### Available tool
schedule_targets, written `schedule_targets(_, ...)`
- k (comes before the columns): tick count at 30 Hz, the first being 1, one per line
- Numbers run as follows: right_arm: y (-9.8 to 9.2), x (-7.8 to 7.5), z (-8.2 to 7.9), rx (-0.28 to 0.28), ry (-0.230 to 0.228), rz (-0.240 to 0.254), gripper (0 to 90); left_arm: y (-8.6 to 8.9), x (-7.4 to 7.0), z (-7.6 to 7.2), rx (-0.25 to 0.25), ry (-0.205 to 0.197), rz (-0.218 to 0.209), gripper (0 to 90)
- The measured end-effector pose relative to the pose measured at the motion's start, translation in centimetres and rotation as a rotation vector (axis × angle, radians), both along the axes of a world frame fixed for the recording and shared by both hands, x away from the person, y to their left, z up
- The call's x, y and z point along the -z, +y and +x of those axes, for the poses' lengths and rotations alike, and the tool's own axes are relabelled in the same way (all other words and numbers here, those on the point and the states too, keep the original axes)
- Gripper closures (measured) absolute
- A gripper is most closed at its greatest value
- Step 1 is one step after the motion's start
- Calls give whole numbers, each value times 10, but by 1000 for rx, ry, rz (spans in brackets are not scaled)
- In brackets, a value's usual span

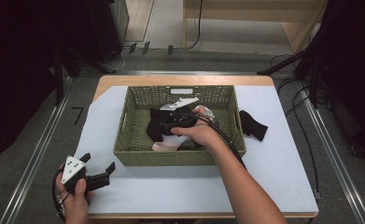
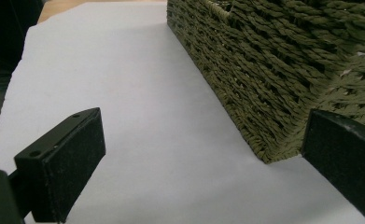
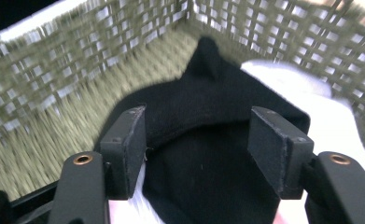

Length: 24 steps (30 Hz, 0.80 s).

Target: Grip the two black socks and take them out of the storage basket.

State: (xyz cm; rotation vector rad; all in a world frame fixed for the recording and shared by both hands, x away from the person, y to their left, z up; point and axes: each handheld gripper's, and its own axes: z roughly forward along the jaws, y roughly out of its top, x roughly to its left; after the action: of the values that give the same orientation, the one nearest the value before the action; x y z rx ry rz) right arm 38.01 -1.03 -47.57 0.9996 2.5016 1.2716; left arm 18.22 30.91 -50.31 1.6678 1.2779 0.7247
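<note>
A green woven basket (image 1: 178,157) stands mid-table and holds a black sock (image 1: 156,128) lying over a white and pink one (image 1: 168,143). My right gripper (image 1: 164,123) is down inside the basket, held by a hand. In the right gripper view its jaws (image 3: 199,126) stand apart on either side of the black sock (image 3: 208,98), and the pads do not press on it. The white sock (image 3: 329,112) shows beyond. My left gripper (image 1: 97,162) rests open at the table's front left, with nothing between its fingers (image 2: 203,135), just off the basket's corner (image 2: 273,70).
Another black sock (image 1: 253,125) lies on the table right of the basket. A white sheet (image 1: 180,186) covers the tabletop, with bare room in front of the basket and to its left (image 2: 124,70). Cables trail on the floor around the table.
</note>
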Motion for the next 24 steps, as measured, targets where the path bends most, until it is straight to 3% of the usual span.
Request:
schedule_targets(4,-2,10,0,-31,59,-82,517,0,0,0,0,2,3,5)
schedule_targets(8,-7,3,2,-28,48,-135,828,0,0,0,0,3,2,5)
schedule_targets(9,-8,0,2,-28,30,-143,858,0,0,0,0,4,2,5)
schedule_targets(12,-11,-7,0,-22,-21,-103,873,0,0,1,2,9,2,5)
schedule_targets(17,-21,-19,-2,54,-117,-3,876,0,0,1,2,12,2,5)
schedule_targets(24,-33,-29,-5,153,-187,104,877,-1,0,1,-2,11,4,5)
